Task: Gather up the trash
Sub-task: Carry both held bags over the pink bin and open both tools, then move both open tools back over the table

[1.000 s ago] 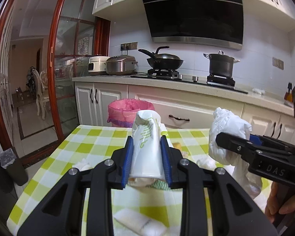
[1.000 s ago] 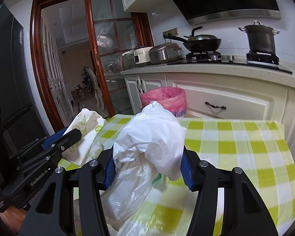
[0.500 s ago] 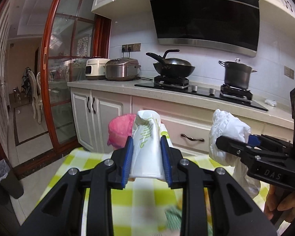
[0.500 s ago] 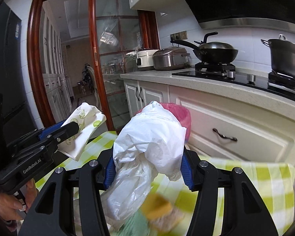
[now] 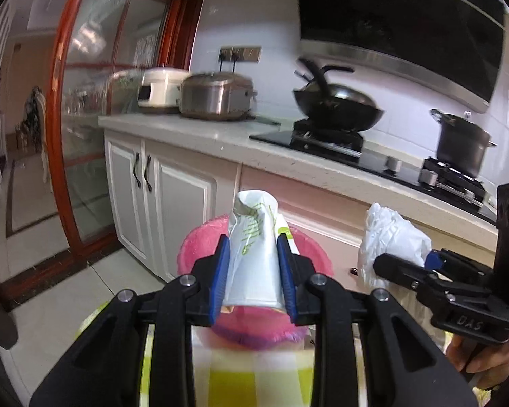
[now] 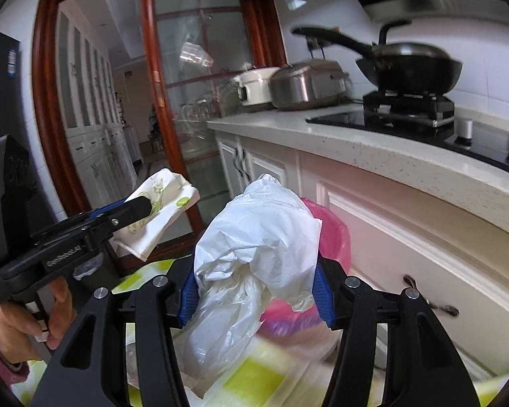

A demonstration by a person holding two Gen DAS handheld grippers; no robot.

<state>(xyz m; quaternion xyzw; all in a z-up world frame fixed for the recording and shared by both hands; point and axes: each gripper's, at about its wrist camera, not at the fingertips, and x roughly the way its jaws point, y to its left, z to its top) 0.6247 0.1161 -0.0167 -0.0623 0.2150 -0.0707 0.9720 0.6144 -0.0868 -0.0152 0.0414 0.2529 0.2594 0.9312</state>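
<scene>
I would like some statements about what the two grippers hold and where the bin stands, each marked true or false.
1. The left gripper is shut on a white packet with green print. True.
2. The right gripper is open and holds nothing. False: it is shut on a crumpled white plastic bag.
3. The bin with the pink liner stands in front of the white cabinets. True.
4. The packet already lies inside the bin. False: the pads grip it above the bin.
5. The black wok sits on the floor. False: it sits on the stove.
</scene>
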